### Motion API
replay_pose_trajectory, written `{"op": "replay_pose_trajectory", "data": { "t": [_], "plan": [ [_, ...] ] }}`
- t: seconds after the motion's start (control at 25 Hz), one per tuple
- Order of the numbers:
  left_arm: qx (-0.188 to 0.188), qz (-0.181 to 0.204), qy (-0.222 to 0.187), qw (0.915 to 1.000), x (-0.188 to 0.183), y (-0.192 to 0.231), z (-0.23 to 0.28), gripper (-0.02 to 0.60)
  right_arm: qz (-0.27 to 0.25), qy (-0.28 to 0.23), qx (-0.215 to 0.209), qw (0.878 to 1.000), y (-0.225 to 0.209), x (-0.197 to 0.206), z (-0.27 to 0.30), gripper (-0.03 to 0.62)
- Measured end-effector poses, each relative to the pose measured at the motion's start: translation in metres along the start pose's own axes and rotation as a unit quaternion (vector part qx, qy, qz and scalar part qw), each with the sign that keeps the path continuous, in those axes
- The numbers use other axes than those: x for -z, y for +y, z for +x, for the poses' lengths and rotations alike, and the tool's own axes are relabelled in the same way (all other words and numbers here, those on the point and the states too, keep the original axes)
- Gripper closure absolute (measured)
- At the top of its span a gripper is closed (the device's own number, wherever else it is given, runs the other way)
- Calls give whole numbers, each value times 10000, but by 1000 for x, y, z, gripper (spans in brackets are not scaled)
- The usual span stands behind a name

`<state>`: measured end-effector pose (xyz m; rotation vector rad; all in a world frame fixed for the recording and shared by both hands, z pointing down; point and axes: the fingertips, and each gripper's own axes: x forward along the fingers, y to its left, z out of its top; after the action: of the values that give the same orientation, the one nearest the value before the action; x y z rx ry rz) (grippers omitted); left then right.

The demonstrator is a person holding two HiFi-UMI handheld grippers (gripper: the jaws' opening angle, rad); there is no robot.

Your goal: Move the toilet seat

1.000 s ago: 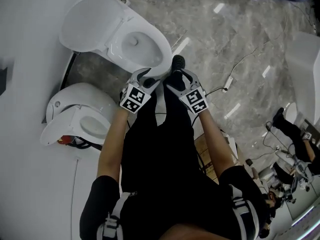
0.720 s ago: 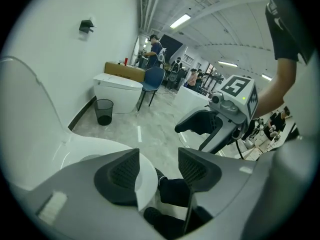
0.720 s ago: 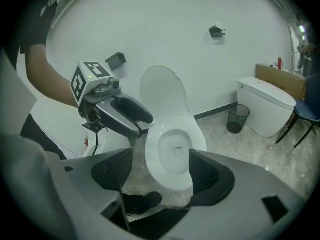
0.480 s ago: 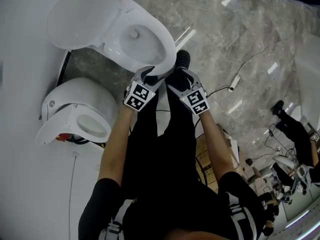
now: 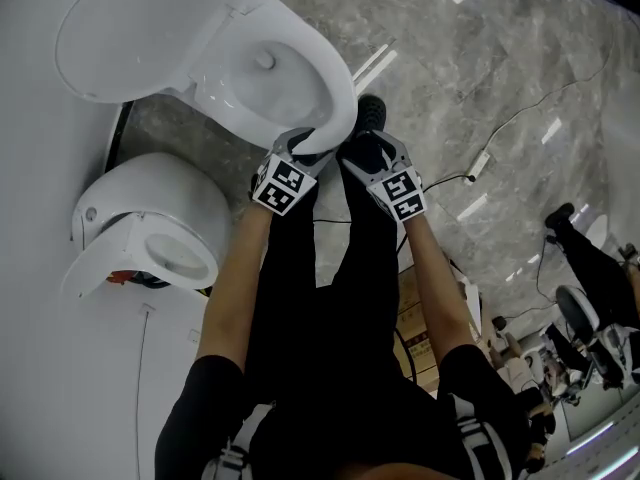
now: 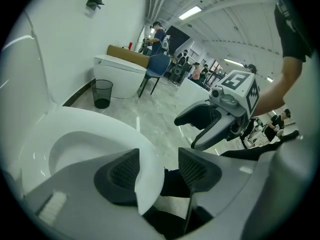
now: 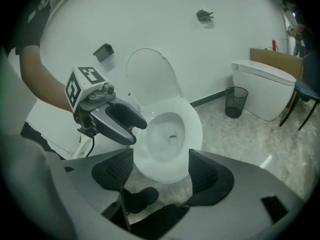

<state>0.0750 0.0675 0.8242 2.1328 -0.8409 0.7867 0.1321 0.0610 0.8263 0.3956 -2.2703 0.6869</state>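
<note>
Here the left gripper [image 6: 159, 170] stands open around the front edge of the toilet seat [image 6: 147, 176] (whether a pad touches it is unclear). The right gripper [image 7: 160, 171] is wide open, its jaws just closing slightly, and holds nothing. The seat lies down and the lid [image 7: 150, 76] is raised.

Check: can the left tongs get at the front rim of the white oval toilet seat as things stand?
Probably yes. The left tongs are open, and the front rim of the white oval toilet seat sits between their jaws, close to the left pad, with nothing blocking it.
</note>
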Motion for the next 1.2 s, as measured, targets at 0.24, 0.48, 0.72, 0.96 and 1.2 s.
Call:
{"op": "replay_pose_trajectory", "data": {
  "t": [0.24,0.48,0.72,0.96,1.2],
  "plan": [
    [17,-99,-18,9999,10,11,29,337,83,-4,51,10000,-20,19,14,247],
    [104,-187,142,9997,23,13,55,337,436,-78,-18,9990,-23,28,22,253],
    [176,-114,220,9995,30,20,73,337,475,-184,85,9987,-42,29,35,255],
    [240,-76,419,9988,46,25,89,334,437,-304,197,9984,-65,26,41,264],
    [454,-37,656,9968,62,29,107,334,424,-414,274,9979,-90,18,55,266]
  ]
}}
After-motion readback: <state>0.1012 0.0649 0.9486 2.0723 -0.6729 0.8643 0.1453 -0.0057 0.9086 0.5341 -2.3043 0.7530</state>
